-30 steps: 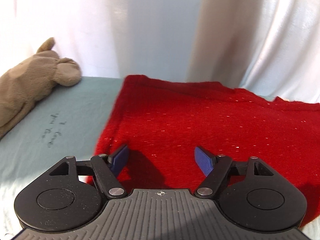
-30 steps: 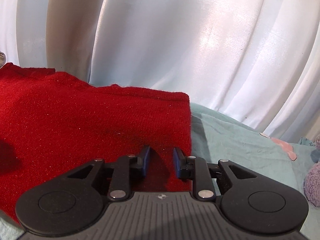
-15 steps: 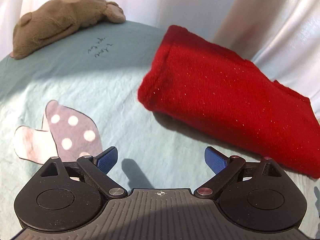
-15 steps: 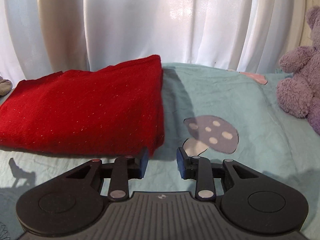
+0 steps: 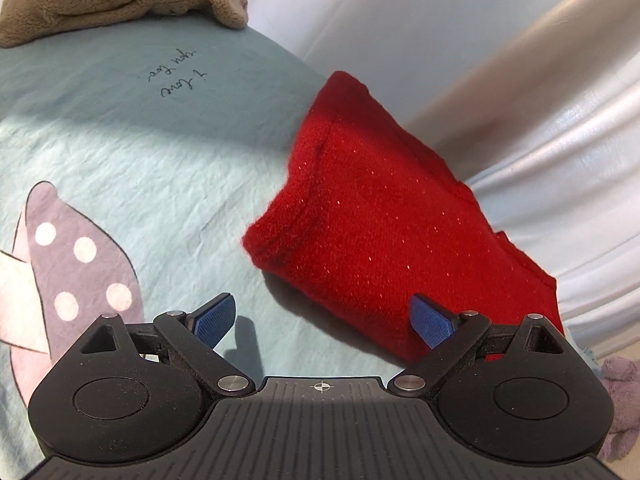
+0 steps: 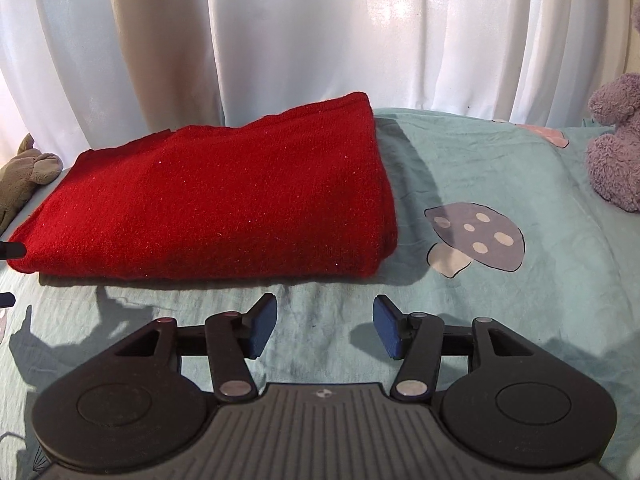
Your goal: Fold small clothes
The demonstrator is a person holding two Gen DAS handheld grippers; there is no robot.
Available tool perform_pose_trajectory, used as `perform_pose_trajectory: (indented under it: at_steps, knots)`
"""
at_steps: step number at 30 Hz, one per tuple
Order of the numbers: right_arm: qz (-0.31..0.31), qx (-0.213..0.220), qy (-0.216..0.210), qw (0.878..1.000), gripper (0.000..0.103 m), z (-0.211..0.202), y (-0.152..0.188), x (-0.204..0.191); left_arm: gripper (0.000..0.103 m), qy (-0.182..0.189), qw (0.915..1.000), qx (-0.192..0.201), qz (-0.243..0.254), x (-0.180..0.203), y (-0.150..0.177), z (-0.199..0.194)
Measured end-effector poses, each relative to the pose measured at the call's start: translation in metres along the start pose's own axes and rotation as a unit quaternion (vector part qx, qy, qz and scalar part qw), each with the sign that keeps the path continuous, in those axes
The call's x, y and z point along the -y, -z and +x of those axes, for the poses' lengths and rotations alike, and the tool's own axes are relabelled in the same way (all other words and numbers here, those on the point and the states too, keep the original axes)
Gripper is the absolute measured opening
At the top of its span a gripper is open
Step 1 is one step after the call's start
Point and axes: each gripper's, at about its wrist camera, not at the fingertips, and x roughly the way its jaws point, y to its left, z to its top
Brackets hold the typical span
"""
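The red knit garment [image 6: 224, 196] lies folded, apparently finished, on the bed sheet [image 6: 500, 168], so the left gripper [image 5: 324, 320] gapes wide and empty while the right gripper [image 6: 324, 328], its fingers just opening, holds nothing.

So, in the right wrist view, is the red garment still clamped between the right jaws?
No: the right gripper stands open over the bare teal sheet, with the folded red garment lying apart beyond it.

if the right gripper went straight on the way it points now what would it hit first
Probably the teal bedsheet: the right gripper points down at bare sheet, jaws open and empty. The folded red knit garment lies just beyond; depth is unclear.
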Motion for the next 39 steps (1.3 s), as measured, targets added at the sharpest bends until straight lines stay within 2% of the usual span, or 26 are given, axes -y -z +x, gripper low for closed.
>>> perform_pose_trajectory:
  at_steps: [2,5,12,17,19,21,23,24,26,28,29,30,33,39]
  knots:
    - [-0.004,0.001,0.000,1.000,0.055,0.000,0.000,-0.001,0.097,0.014,0.9996,-0.005,-0.026,-0.009,-0.010,0.009]
    - [-0.012,0.005,-0.005,1.000,0.055,0.001,-0.003,-0.005,0.097,0.055,0.9969,-0.016,-0.055,-0.019,-0.025,0.023]
    - [-0.043,0.027,-0.015,0.999,0.051,0.010,-0.018,-0.028,0.096,0.107,0.9910,-0.049,-0.064,-0.023,-0.059,0.056]
    - [-0.066,0.041,-0.026,0.997,0.042,0.023,-0.032,-0.047,0.079,0.135,0.9873,-0.077,-0.035,-0.016,-0.075,0.080]
    - [-0.072,0.044,-0.032,0.996,0.039,0.030,-0.037,-0.053,0.066,0.148,0.9844,-0.091,-0.027,-0.015,-0.080,0.088]
    - [-0.079,0.049,-0.036,0.995,0.038,0.037,-0.042,-0.060,0.061,0.163,0.9804,-0.107,-0.028,-0.015,-0.085,0.098]
    - [-0.088,0.054,-0.038,0.994,0.031,0.045,-0.047,-0.068,0.063,0.173,0.9780,-0.115,-0.020,-0.012,-0.087,0.104]
    - [-0.090,0.056,-0.037,0.994,0.031,0.049,-0.050,-0.071,0.070,0.180,0.9763,-0.119,-0.014,-0.009,-0.088,0.106]
    - [-0.092,0.061,-0.034,0.993,0.025,0.056,-0.053,-0.077,0.070,0.176,0.9766,-0.123,0.002,-0.002,-0.088,0.106]
    - [-0.105,0.069,-0.021,0.992,0.020,0.063,-0.055,-0.087,0.049,0.161,0.9781,-0.129,0.026,0.003,-0.088,0.105]
    - [-0.114,0.077,-0.014,0.990,0.016,0.066,-0.054,-0.092,0.046,0.154,0.9791,-0.130,0.032,0.004,-0.088,0.104]
    - [-0.123,0.082,-0.009,0.989,0.015,0.068,-0.053,-0.096,0.039,0.154,0.9790,-0.130,0.030,0.003,-0.089,0.100]
    - [-0.151,0.103,0.005,0.983,0.011,0.073,-0.051,-0.112,0.037,0.166,0.9775,-0.129,0.015,0.005,-0.094,0.089]
    - [-0.187,0.140,0.025,0.972,0.011,0.080,-0.037,-0.137,0.035,0.175,0.9777,-0.113,0.026,0.038,-0.100,0.065]
